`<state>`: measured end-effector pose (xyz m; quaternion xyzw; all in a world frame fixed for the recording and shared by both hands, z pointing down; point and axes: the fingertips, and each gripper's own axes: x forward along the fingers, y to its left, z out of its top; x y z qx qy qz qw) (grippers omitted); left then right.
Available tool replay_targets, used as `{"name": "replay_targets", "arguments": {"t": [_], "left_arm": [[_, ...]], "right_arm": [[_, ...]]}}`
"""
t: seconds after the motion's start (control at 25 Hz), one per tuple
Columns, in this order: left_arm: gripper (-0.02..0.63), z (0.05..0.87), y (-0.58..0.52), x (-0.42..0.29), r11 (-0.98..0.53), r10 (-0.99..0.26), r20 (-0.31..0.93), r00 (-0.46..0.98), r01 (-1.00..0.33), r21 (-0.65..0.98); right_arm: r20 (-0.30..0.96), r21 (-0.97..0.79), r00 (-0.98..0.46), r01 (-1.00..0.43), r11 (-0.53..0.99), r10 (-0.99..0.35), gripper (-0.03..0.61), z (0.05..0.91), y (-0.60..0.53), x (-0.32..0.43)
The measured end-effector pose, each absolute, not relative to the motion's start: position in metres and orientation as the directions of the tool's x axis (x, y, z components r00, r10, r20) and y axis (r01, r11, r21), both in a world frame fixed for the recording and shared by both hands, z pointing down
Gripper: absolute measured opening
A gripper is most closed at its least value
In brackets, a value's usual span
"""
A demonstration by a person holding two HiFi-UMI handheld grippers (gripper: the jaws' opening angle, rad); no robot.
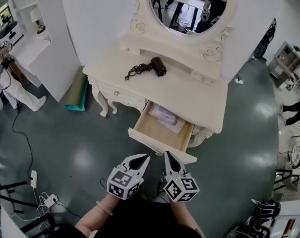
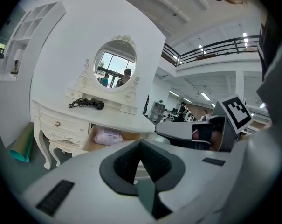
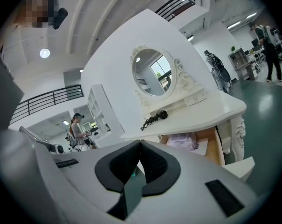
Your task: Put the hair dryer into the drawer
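Note:
A black hair dryer (image 1: 157, 66) with its coiled cord lies on the top of the white dressing table (image 1: 199, 100), below the oval mirror. It also shows small in the left gripper view as the hair dryer (image 2: 87, 104) and in the right gripper view as the hair dryer (image 3: 155, 118). The wooden drawer (image 1: 162, 131) stands pulled out, with a pinkish packet (image 1: 165, 117) inside. My left gripper (image 1: 144, 158) and right gripper (image 1: 167, 155) hover side by side just short of the drawer front. Both are shut and hold nothing.
A teal roll (image 1: 78, 94) leans by the table's left legs. White shelving (image 1: 28, 14) stands at the far left, and cables with a power strip (image 1: 33, 178) trail on the grey floor. A person (image 1: 6, 81) stands at the left edge; stands and gear sit at the right.

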<state>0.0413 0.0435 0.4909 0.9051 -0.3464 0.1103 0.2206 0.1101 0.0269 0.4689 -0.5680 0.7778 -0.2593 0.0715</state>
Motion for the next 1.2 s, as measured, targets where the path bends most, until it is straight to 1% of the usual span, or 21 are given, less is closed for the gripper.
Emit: {"name": "replay_targets", "arguments": {"t": [0.44, 0.76, 0.96, 1.12, 1.2], "left_arm": [[0.000, 0.475, -0.036, 0.041, -0.695, -0.539, 0.344, 0.769, -0.637, 0.333], [0.002, 0.454, -0.086, 0.040, -0.752, -0.499, 0.303, 0.812, -0.579, 0.315], [0.002, 0.439, -0.116, 0.044, -0.790, -0.458, 0.275, 0.846, -0.529, 0.310], [0.002, 0.434, -0.142, 0.046, -0.806, -0.436, 0.285, 0.854, -0.511, 0.300], [0.002, 0.431, -0.154, 0.047, -0.815, -0.426, 0.294, 0.856, -0.504, 0.285]], "right_arm": [[0.227, -0.416, -0.318, -0.886, 0.204, -0.920, 0.026, 0.446, -0.051, 0.119], [0.235, -0.388, -0.299, -0.901, 0.193, -0.925, 0.026, 0.427, -0.101, 0.122], [0.248, -0.345, -0.315, -0.912, 0.221, -0.916, 0.025, 0.415, -0.131, 0.124], [0.243, -0.362, -0.359, -0.896, 0.259, -0.901, 0.026, 0.404, -0.154, 0.126], [0.245, -0.337, -0.379, -0.896, 0.288, -0.892, 0.026, 0.398, -0.167, 0.126]]}}
